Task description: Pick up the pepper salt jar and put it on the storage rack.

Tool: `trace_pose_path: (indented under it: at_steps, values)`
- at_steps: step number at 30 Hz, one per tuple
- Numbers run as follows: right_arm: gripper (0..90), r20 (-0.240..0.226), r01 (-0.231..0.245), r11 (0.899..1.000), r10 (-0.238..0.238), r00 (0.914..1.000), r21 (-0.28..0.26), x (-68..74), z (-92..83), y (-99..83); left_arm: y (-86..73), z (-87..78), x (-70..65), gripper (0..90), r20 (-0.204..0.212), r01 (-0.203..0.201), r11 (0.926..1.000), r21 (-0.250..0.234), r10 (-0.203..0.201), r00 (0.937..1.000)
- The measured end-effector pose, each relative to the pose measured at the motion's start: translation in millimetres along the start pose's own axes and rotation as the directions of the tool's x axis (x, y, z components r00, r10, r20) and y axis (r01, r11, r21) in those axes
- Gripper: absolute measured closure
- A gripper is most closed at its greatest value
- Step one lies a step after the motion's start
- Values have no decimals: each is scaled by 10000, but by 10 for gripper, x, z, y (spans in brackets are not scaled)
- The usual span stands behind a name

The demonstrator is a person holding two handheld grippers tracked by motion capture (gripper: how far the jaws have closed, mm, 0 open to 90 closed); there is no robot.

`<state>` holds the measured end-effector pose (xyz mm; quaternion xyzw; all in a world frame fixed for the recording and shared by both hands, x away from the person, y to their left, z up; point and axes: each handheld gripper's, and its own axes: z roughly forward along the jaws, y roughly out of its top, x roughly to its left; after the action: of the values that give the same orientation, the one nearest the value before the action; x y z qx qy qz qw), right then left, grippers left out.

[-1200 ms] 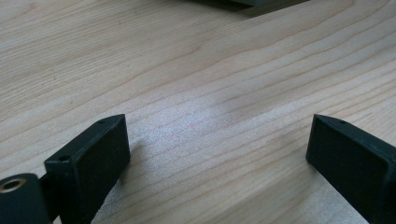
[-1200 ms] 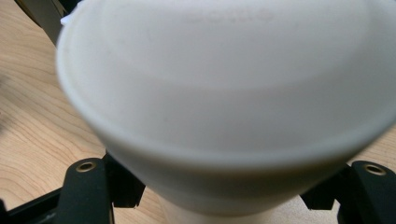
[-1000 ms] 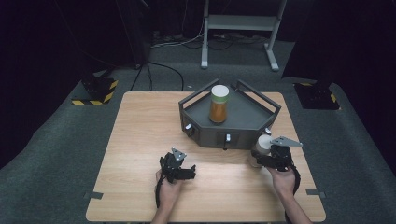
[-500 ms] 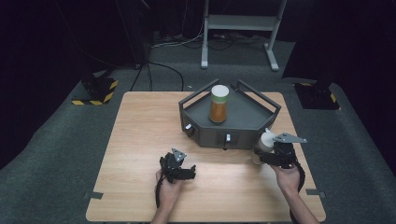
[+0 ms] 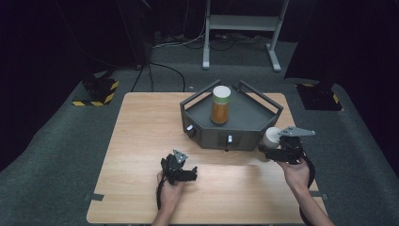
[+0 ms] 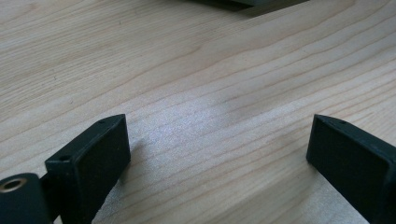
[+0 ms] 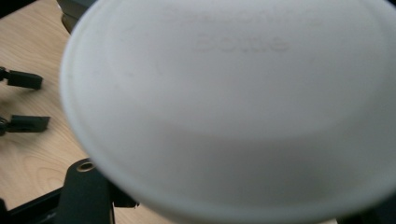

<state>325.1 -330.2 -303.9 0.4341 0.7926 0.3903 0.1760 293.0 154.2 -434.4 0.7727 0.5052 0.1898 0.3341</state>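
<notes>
Pale wooden table (image 5: 141,141), rectangular, on dark grey carpet. All places given from the dark grey angular metal tray with handle rails (image 5: 249,122), which sits at the table's far middle.

On the tray, left of its centre: amber jar with a pale cream lid (image 5: 220,104), upright and untouched.

Off the tray's near right corner: right gripper (image 5: 273,150), jaws clamped on a white round-lidded container (image 5: 271,137). The right gripper view looks at its white lid (image 7: 233,107) from very close, faint raised lettering on it, too blurred to read. Against the picture from a second ago, gripper and container stand higher and closer to the tray's corner: the container has been lifted off the table. Judgement: pick-up done, carry begun, probably toward the tray beside the jar.

Well in front of the tray's left half: left gripper (image 5: 190,175), low over bare wood, in the same spot as a second ago. Its jaws stand wide apart with nothing between them.
</notes>
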Motion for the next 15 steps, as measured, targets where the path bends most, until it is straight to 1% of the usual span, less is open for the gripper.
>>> trace_pose_path:
  at_steps: [3,6,9,15]
  values:
    - [319,-134,-83,10000,83,9999,-4,-28,-32,53,0,0,0,59,0,0,10000,0,0,10000]
    - [319,-321,-106,9999,107,9994,28,-63,-85,157,0,0,0,59,0,-1,10000,1,1,10000]
    - [320,-376,20,10000,-20,9993,-2,-72,-119,224,1,0,-1,59,-3,-3,10000,3,3,10000]
    - [320,-343,271,9996,-273,9990,-74,-50,-175,361,4,-1,-1,59,-12,-31,10000,24,31,10000]
